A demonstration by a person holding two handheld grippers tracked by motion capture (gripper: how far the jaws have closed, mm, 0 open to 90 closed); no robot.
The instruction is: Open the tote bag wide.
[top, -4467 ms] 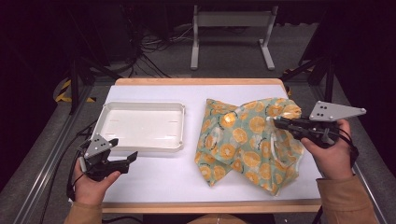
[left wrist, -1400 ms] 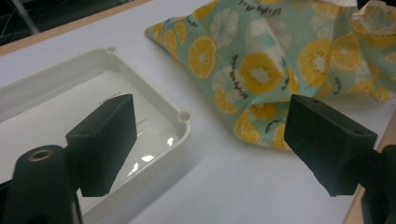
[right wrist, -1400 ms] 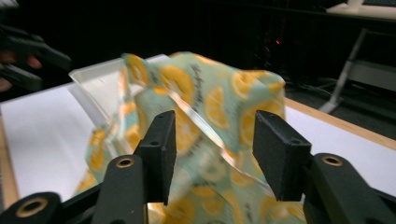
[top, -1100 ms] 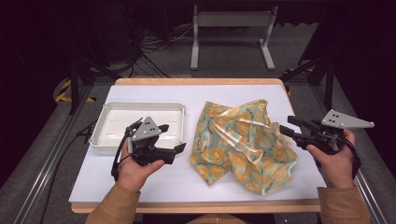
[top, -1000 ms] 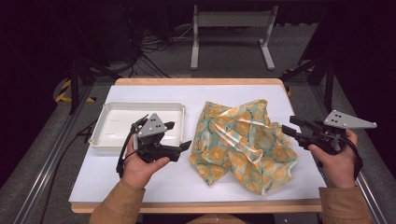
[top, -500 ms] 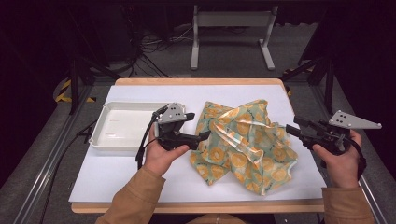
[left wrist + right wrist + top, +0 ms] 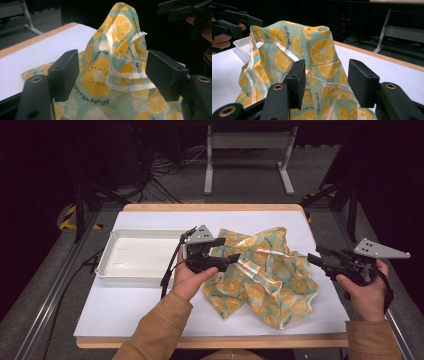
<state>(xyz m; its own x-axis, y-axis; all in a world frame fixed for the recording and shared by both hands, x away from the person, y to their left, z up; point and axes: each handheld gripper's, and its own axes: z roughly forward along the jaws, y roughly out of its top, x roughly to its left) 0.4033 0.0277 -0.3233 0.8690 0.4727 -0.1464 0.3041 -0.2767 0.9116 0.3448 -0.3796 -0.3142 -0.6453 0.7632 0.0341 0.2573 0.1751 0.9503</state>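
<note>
While the crumpled cloth (image 7: 260, 272) lies on the table (image 7: 125, 305), both the left gripper (image 7: 112, 72) and the right gripper (image 7: 325, 80) are held spread beside it.

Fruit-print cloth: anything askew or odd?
Yes. The cloth lies crumpled in a rumpled heap on the table, folds bunched upward, white trim twisted. The tray beside it sits square. No spill or damage visible.

The left gripper (image 7: 224, 254) and the hand holding it cover the near-left edge of the fruit-print cloth (image 7: 265, 275), so whether its jaws touch the fabric cannot be told from above. Beside the cloth, the white tray (image 7: 135, 256) has its right rim hidden behind that gripper. The script printed on the cloth (image 7: 100, 102) is too blurred to read fully.
</note>
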